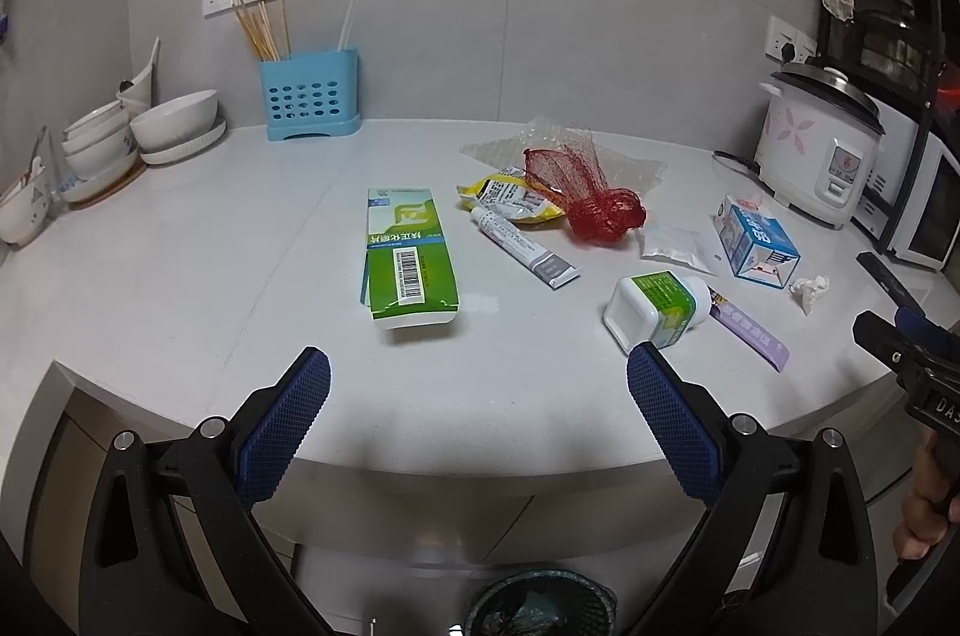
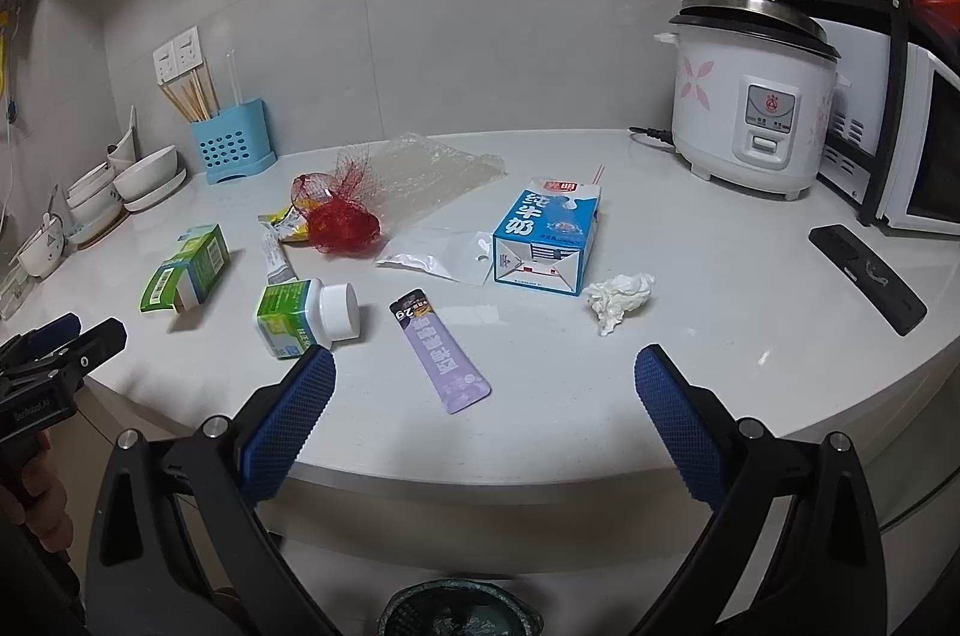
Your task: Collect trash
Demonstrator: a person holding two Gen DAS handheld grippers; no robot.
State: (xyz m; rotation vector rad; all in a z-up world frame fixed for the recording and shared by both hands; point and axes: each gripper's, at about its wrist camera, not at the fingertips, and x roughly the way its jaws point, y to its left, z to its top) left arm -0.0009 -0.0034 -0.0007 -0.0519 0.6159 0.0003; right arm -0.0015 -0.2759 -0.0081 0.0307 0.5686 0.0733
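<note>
Both grippers hang spread wide and empty above the near rim of the counter [image 1: 180, 276]: the left gripper [image 1: 479, 399] faces the green box [image 1: 408, 255], the right gripper [image 2: 485, 399] faces the purple sachet [image 2: 441, 357].

Chinese print covers most of the trash. The green box shows a barcode label and lies flat, its open end toward the rim. The milk carton [image 2: 543, 240] is blue and white, on its side, bottom flaps forward. A "29" is readable at the far end of the sachet. Print on the tube [image 1: 522, 246] and the pill bottle [image 2: 303, 315] is too small to read. The rice cooker [image 2: 750, 96] carries a red logo and pink flowers.

The bottle lies on its side just beside the sachet, white cap pointing right. Behind them sit the red net [image 1: 591, 198], a yellow wrapper [image 1: 510, 201] partly under it, clear film [image 2: 432, 171] and a small clear bag [image 2: 438, 255] touching the carton. A crumpled tissue [image 2: 618, 300] lies just right of the carton, a black remote [image 2: 867, 276] well to the right.

Bowls [image 1: 174, 120] and a blue chopstick holder [image 1: 309, 99] crowd the far left corner. A bin [image 2: 459, 612] sits below the rim, between the fingers. Bare counter runs along the near rim.
</note>
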